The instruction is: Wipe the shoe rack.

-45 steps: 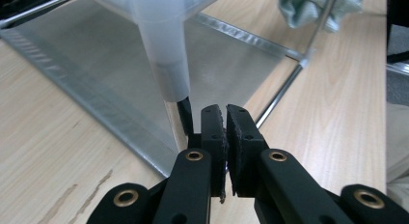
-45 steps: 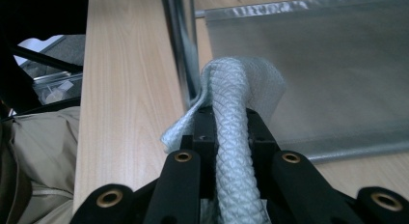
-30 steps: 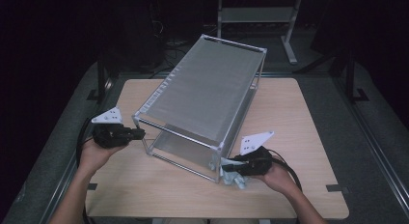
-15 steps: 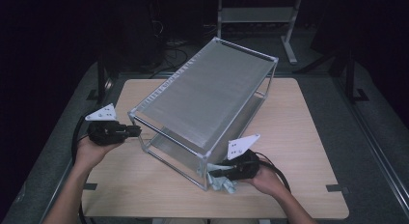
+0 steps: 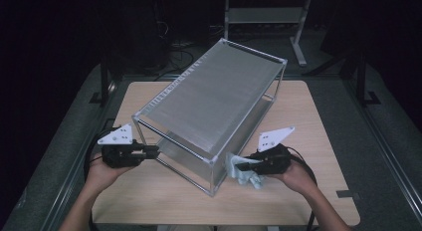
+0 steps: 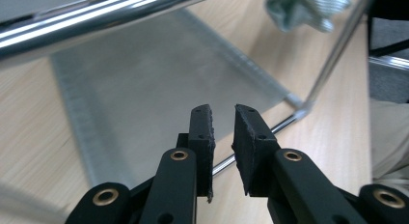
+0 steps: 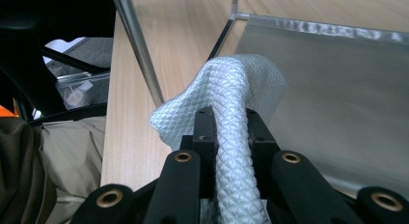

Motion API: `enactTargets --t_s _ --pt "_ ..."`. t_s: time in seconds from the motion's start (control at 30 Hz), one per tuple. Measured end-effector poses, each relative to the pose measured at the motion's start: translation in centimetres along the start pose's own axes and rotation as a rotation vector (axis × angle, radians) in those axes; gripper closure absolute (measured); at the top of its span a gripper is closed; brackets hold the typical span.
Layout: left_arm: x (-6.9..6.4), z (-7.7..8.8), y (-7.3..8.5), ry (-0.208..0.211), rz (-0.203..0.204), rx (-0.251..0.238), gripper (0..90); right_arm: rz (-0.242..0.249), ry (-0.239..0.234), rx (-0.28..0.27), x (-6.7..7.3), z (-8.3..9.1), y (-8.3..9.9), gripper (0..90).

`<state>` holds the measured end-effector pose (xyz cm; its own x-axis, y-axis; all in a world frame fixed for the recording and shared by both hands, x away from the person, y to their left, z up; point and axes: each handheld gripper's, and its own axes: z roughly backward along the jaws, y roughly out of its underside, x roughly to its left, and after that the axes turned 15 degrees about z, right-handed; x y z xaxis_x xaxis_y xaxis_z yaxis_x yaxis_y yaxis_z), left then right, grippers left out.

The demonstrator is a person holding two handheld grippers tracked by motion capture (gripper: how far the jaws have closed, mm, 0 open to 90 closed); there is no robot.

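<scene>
at the lower left of the high view, the left claw (image 5: 155,152) sat released, its jaws having just been opening with nothing between them, just beside the rack's (image 5: 209,99) near chrome rail. at lower right, the right claw (image 5: 238,166) was clenched on a pale quilted cloth (image 5: 243,172), touching the rack's front corner post. the tilted rack lay across the middle of the wooden bench (image 5: 308,121).

Overhead cam sits above the person's side, looking forward and down at the whole tabletop (image 5: 318,141). Each hand-held gripper cam rides low and close, both catching the same wire rack (image 5: 209,96) and cloth (image 6: 308,9) from opposite ends.
</scene>
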<state>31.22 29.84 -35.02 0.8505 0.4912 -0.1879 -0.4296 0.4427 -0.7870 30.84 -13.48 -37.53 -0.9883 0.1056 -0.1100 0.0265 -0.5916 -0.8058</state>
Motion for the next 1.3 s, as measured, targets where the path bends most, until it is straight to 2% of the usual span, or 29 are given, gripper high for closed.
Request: enactTargets --t_s 0.03,0.07,0.1,0.17,0.23,0.27,0.37,0.57,0.6,0.7,0.73,0.77,0.87,0.97,1.1,1.17,1.3 --pt "-0.7 -0.4 -0.2 0.027 -0.012 0.001 76.6 0.0 0.003 0.004 -0.1 0.4 0.0 78.9" --pt "-0.7 -0.4 -0.2 0.027 -0.012 0.001 76.4 0.0 0.003 0.004 -0.1 0.4 0.0 78.9" --pt "-1.5 -0.8 -0.5 0.044 -0.027 0.005 76.3 -0.002 0.017 0.013 -0.3 1.1 0.0 78.9" --pt "-1.8 -1.0 -0.6 0.055 -0.033 0.004 75.5 -0.001 0.03 0.012 -0.5 1.8 0.0 78.9" --pt "-2.9 -1.8 -0.7 0.082 -0.047 0.004 75.0 0.001 0.043 0.005 -0.7 2.5 -0.1 78.9" --pt "-2.9 -1.8 -0.7 0.082 -0.047 0.004 74.8 0.001 0.043 0.005 -0.7 2.5 -0.1 78.9" --pt "-4.5 -3.3 -0.8 0.126 -0.068 0.008 73.7 0.01 0.067 -0.011 -1.0 4.1 -0.7 78.9" --pt "-6.5 -5.9 -0.9 0.195 -0.088 0.015 71.2 0.047 0.103 -0.027 -1.5 6.8 -2.9 78.9" --pt "-6.5 -5.9 -0.9 0.195 -0.088 0.015 70.8 0.053 0.103 -0.032 -1.6 7.1 -3.4 78.9" --pt "-7.5 -7.5 -1.2 0.236 -0.089 0.017 69.3 0.08 0.118 -0.036 -2.0 7.7 -4.9 78.9" --pt "-7.5 -7.5 -1.2 0.236 -0.089 0.017 69.0 0.08 0.118 -0.036 -2.0 7.7 -4.9 78.9" --pt "-8.0 -8.2 -1.3 0.25 -0.095 0.014 68.6 0.092 0.125 -0.038 -2.4 7.8 -5.9 78.9" --pt "-8.1 -9.1 -1.4 0.269 -0.091 0.016 66.0 0.106 0.131 -0.043 -3.2 7.4 -7.1 78.9" --pt "-8.4 -9.8 -1.5 0.277 -0.088 0.02 64.8 0.115 0.13 -0.035 -3.9 6.5 -8.0 78.9" --pt "-8.7 -10.6 -1.8 0.276 -0.084 0.022 64.1 0.119 0.132 0.002 -4.9 4.8 -9.0 78.9" --pt "-8.8 -11.0 -1.9 0.285 -0.086 0.029 66.5 0.126 0.132 0.026 -5.4 3.9 -9.3 78.9" --pt "-8.7 -11.4 -2.0 0.277 -0.096 0.038 74.2 0.121 0.121 0.048 -5.9 2.7 -9.4 78.9"
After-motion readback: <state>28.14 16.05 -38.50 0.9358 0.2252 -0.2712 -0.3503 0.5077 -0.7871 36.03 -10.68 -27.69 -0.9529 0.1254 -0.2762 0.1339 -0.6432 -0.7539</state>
